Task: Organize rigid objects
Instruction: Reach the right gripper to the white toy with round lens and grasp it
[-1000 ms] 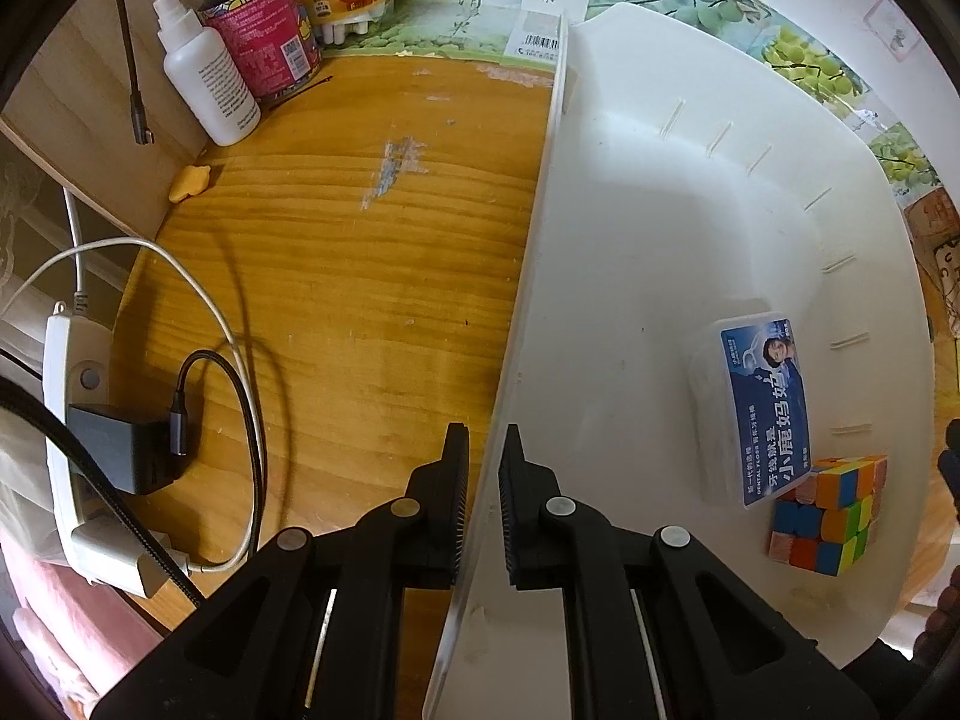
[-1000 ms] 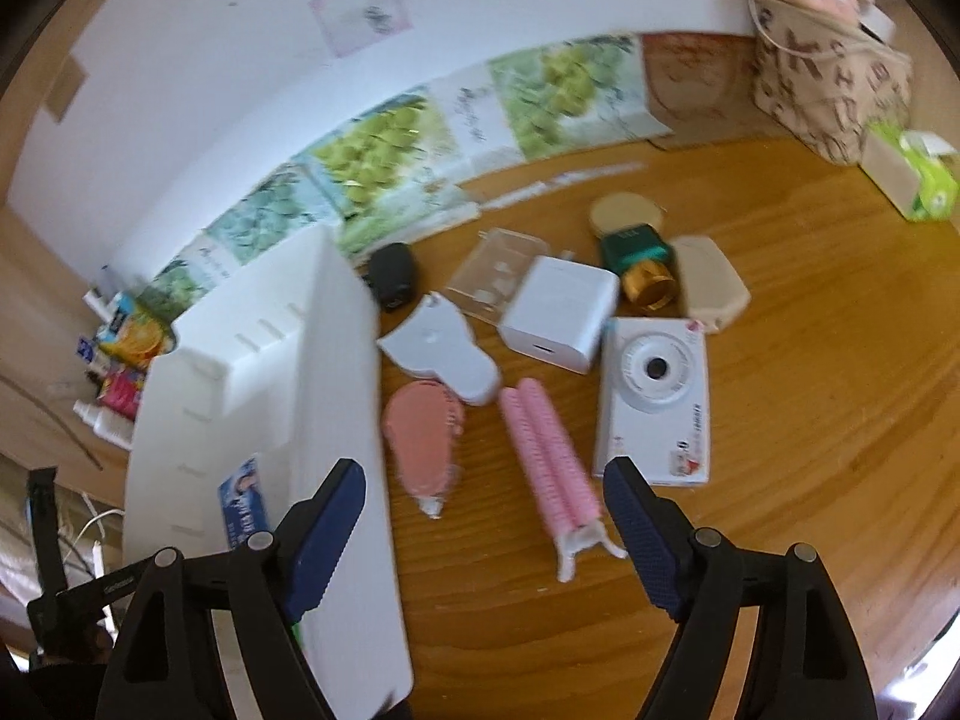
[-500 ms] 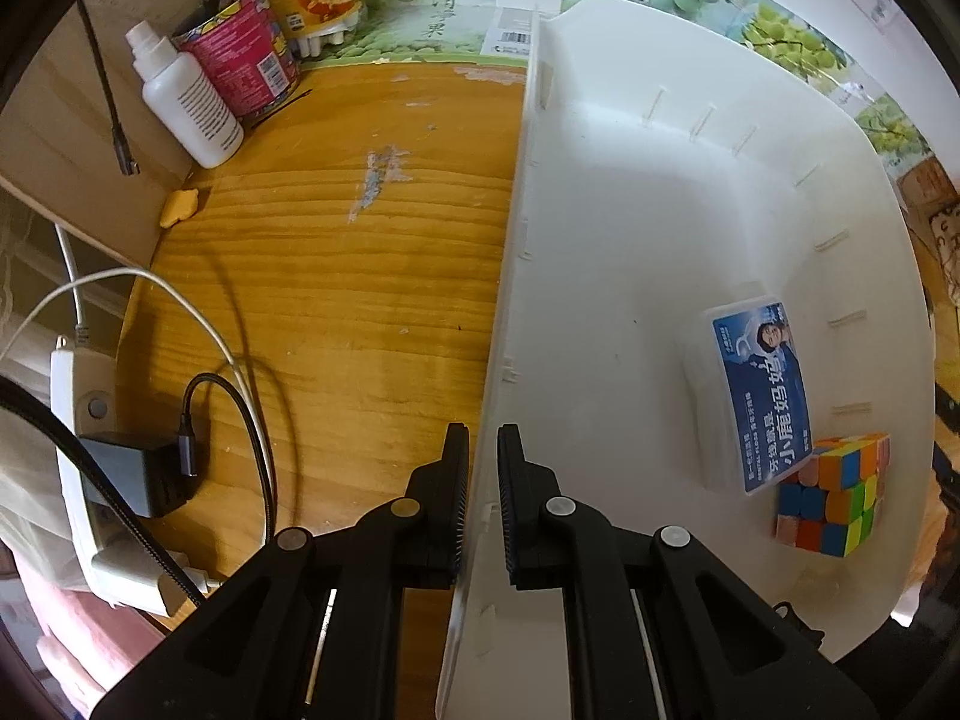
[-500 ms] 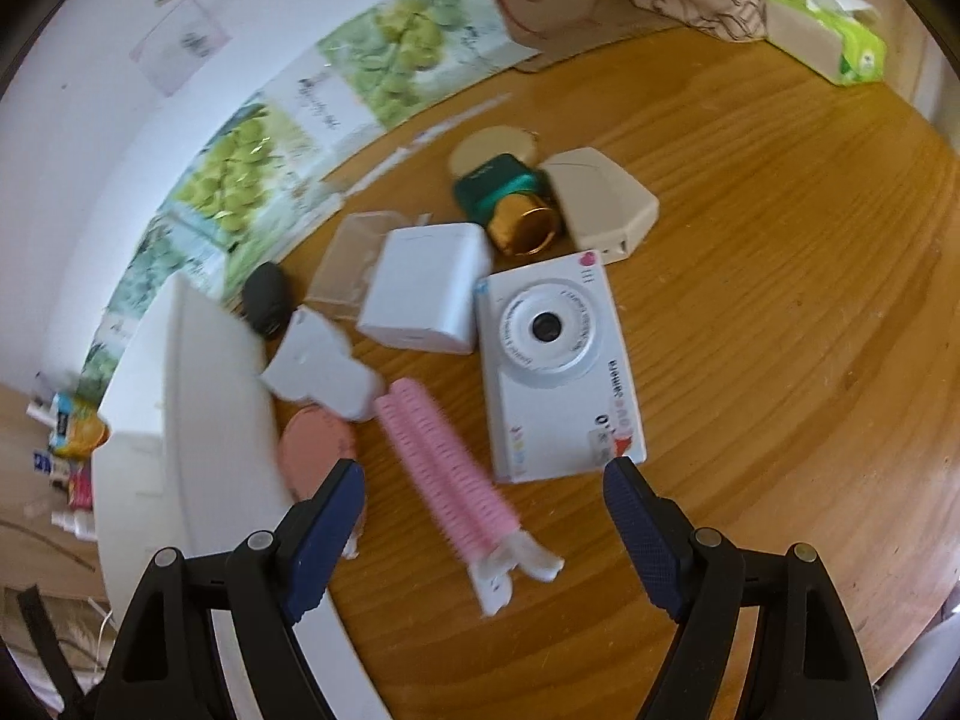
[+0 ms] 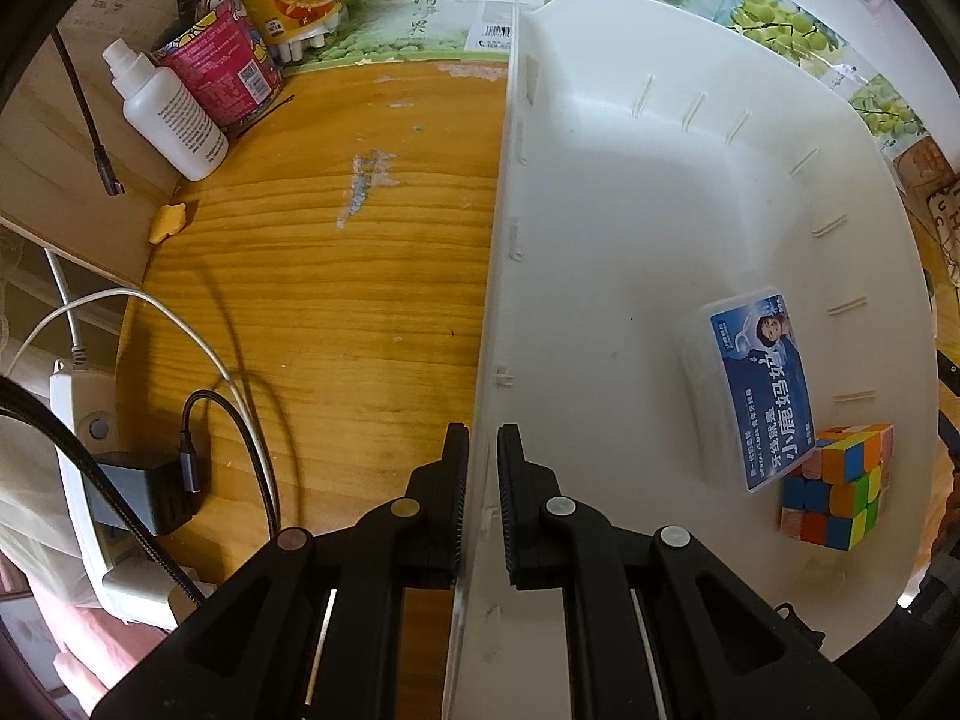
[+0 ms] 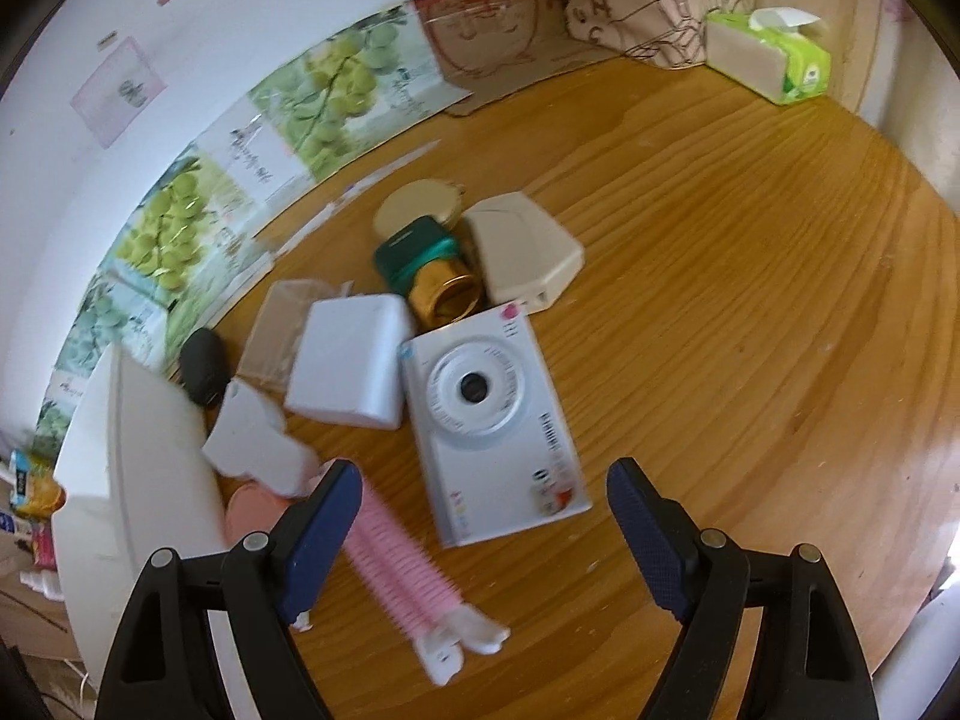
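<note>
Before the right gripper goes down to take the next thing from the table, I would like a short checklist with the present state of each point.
1. Left gripper holds the white bin steady: ok, jaws shut on its side wall.
2. Right gripper ready to take something: ok, jaws wide apart, nothing pressed between them.
3. Target under the right gripper: cannot tell; the white camera and the pink hair roller both lie between the jaws.
4. Room in the bin: ok; only the dental floss box and the puzzle cube sit at one side.
5. Camera free to lift: cannot tell; the white charger block lies against it.
</note>
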{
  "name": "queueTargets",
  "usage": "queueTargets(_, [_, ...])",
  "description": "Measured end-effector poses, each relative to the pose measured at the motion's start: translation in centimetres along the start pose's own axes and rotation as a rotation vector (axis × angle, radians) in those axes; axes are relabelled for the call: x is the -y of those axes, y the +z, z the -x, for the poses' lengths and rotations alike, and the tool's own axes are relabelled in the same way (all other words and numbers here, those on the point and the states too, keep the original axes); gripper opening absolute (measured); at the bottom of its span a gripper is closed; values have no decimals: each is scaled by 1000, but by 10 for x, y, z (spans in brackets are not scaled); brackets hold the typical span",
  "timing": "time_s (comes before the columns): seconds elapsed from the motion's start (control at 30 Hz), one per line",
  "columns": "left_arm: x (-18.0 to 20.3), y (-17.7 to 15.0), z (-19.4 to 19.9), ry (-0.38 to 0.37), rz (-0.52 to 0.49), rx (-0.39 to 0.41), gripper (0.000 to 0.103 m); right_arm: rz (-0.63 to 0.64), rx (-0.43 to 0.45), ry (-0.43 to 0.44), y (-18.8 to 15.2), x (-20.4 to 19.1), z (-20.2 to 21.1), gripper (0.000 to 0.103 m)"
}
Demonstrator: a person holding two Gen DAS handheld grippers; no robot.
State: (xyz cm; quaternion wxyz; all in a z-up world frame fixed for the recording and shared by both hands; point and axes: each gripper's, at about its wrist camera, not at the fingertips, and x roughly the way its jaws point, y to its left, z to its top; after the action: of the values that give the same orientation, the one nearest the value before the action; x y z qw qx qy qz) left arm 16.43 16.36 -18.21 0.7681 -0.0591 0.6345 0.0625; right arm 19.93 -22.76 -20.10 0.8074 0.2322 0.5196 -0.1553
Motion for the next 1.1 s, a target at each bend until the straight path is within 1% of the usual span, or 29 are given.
queueTargets(0.4, [-1, 1, -3, 1, 17, -10, 10, 28, -46, -59, 9, -1, -24, 85])
queueTargets(0.8, [-1, 2, -4, 11, 47, -18, 10, 145, -39, -146, 14, -14, -34, 84])
queueTargets(0.9, [-3, 1, -3, 10, 61, -19, 10, 172, -41, -151, 14, -17, -36, 81])
queueTargets(1.0, [-4, 0, -3, 8, 76, -18, 10, 203, -42, -143, 14, -21, -36, 73])
queueTargets(1.07, [-5, -1, -3, 9, 84, -18, 10, 225, -38, -133, 14, -24, -35, 62])
queueTargets(1.1, [-5, -1, -3, 10, 88, -18, 10, 235, -37, -130, 13, -26, -34, 59])
